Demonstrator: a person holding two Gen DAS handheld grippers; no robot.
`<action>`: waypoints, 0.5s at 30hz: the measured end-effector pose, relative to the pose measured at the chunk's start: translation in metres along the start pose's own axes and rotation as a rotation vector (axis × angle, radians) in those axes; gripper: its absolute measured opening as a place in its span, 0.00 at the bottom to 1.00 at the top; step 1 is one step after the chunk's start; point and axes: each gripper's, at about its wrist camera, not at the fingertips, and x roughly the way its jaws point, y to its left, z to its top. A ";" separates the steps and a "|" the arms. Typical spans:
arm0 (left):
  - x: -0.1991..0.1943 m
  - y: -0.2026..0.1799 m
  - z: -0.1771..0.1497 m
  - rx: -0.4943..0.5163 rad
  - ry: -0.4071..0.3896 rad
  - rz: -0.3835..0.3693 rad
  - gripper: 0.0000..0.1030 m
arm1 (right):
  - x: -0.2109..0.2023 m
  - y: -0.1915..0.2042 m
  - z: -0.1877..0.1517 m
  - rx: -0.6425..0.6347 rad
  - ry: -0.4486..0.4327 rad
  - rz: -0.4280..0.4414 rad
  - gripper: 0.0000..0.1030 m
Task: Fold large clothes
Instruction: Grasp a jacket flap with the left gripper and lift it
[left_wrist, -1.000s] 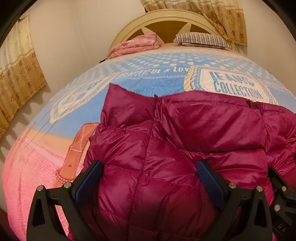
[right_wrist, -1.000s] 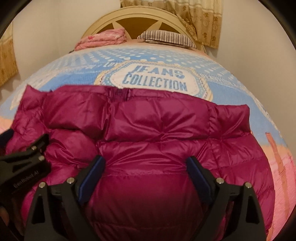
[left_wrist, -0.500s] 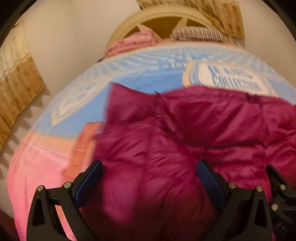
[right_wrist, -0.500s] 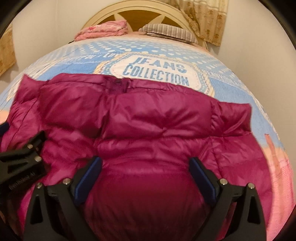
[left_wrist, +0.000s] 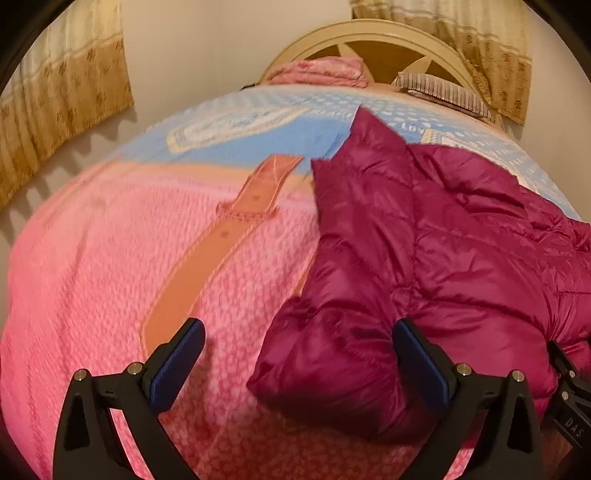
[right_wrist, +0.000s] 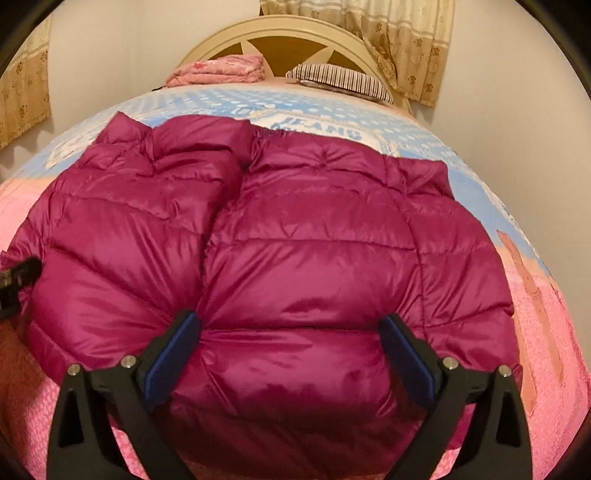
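A magenta puffer jacket (right_wrist: 314, 258) lies spread on the bed, collar toward the headboard. My right gripper (right_wrist: 289, 323) hovers over its near hem. Its jaws are opening, and the puffy fabric bulges between the blue pads (right_wrist: 173, 354) without being pinched. My left gripper (left_wrist: 297, 332) stands open at the left edge of the jacket (left_wrist: 424, 258). Its right finger is over the bottom corner and its left finger is over bare bedspread. The left gripper's body also shows at the left edge of the right wrist view (right_wrist: 16, 280).
The bedspread (left_wrist: 129, 277) is pink near me and blue farther off, with a printed belt and a "JEANS" badge (right_wrist: 325, 127). A folded pink blanket (right_wrist: 218, 74) and a striped pillow (right_wrist: 340, 79) lie by the headboard (right_wrist: 288, 31). Curtains hang on both sides.
My left gripper has swung left, off the middle of the jacket to its left edge, so pink bedspread fills that view. My right gripper has shifted across the jacket and stands slightly wider.
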 end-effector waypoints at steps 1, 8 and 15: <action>-0.001 0.001 0.000 -0.014 -0.001 -0.009 0.99 | 0.001 -0.001 -0.001 -0.001 0.006 -0.003 0.99; 0.001 -0.009 -0.002 -0.021 0.028 -0.131 0.93 | 0.006 0.004 0.000 -0.021 0.009 -0.033 1.00; -0.001 -0.018 0.002 -0.004 0.034 -0.271 0.21 | 0.005 0.006 -0.003 -0.021 0.006 -0.038 1.00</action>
